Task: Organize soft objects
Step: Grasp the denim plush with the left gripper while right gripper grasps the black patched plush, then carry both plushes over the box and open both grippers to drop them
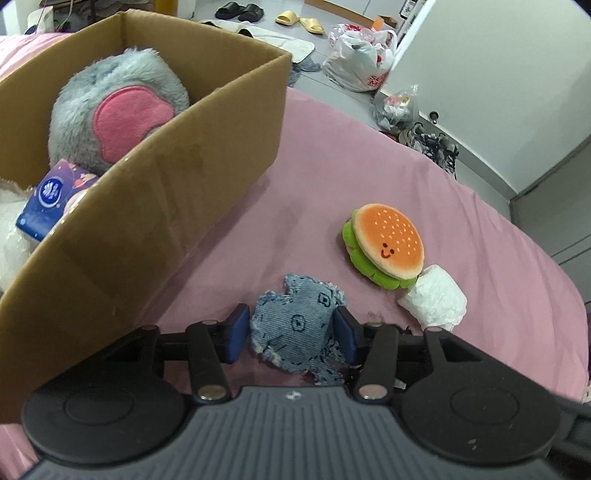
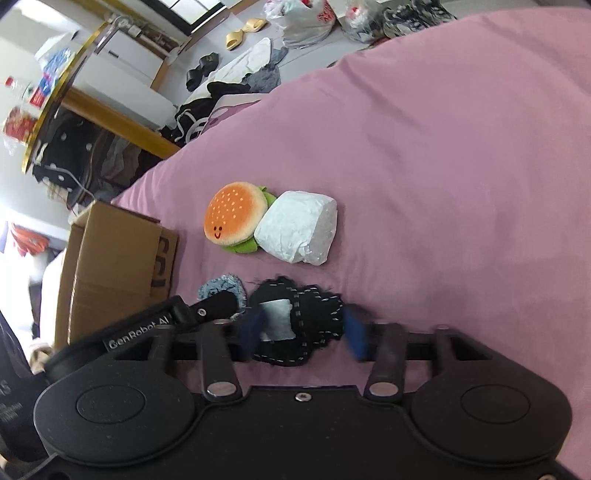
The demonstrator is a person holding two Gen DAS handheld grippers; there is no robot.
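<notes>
My left gripper point(image 1: 291, 332) has its blue pads pressed against both sides of a frayed blue denim piece point(image 1: 295, 321) on the pink bedsheet point(image 1: 369, 166). Close beside it, my right gripper point(image 2: 304, 332) straddles a black stitched fabric piece point(image 2: 314, 314) with a white label; its pads look blurred and stand open at the piece's edges. Beyond both lie a plush hamburger point(image 1: 388, 243) point(image 2: 234, 221) and a white crumpled wad point(image 1: 434, 301) point(image 2: 299, 230), touching each other. The denim piece point(image 2: 221, 286) also shows in the right wrist view.
An open cardboard box point(image 1: 147, 206) point(image 2: 110, 258) stands on the bed just left of the grippers. It holds a grey-and-pink plush point(image 1: 118, 110) and a blue tissue pack point(image 1: 51, 203). Past the bed edge, plastic bags point(image 1: 358, 59) and slippers point(image 1: 299, 20) lie on the floor.
</notes>
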